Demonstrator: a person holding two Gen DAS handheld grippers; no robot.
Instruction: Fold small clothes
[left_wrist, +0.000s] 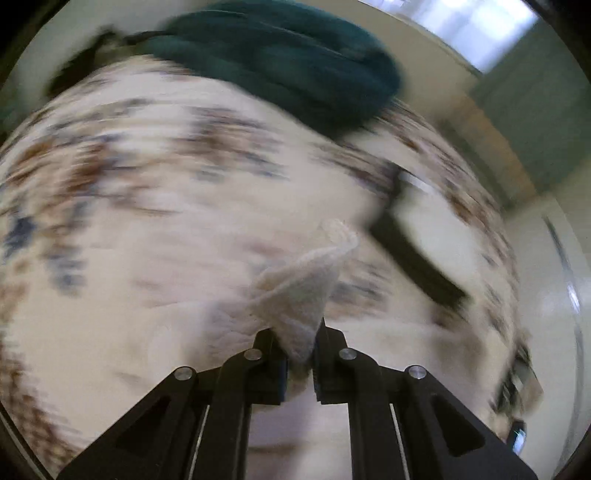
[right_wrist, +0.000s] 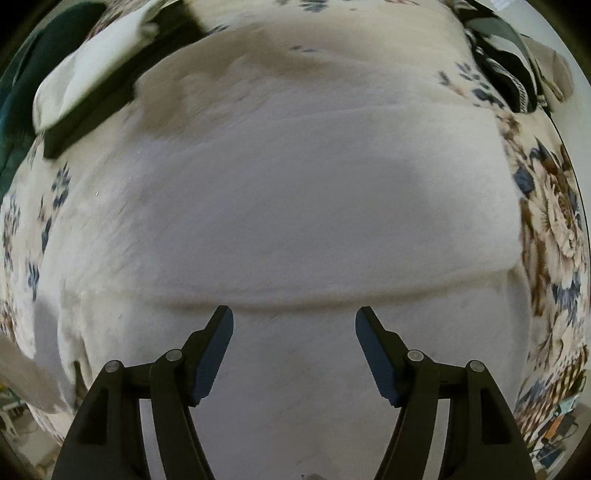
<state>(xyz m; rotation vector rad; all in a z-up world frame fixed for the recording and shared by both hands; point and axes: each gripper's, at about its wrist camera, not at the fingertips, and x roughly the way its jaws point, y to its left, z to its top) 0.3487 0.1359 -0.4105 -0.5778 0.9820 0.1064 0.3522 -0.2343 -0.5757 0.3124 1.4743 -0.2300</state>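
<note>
A white fuzzy garment (right_wrist: 288, 192) lies spread on a floral bedspread (right_wrist: 554, 221), with one layer folded over and its edge running across just ahead of my right gripper (right_wrist: 294, 321). The right gripper is open and empty, hovering low over the garment. In the blurred left wrist view my left gripper (left_wrist: 297, 334) is shut on a corner of the white garment (left_wrist: 299, 288), which sticks up between the fingers.
A dark teal cloth pile (left_wrist: 280, 62) lies at the far side of the bed. A folded white piece on a black one (right_wrist: 88, 74) lies at the upper left. Dark clothes (right_wrist: 506, 70) lie at the upper right. The bed's edge runs along the right.
</note>
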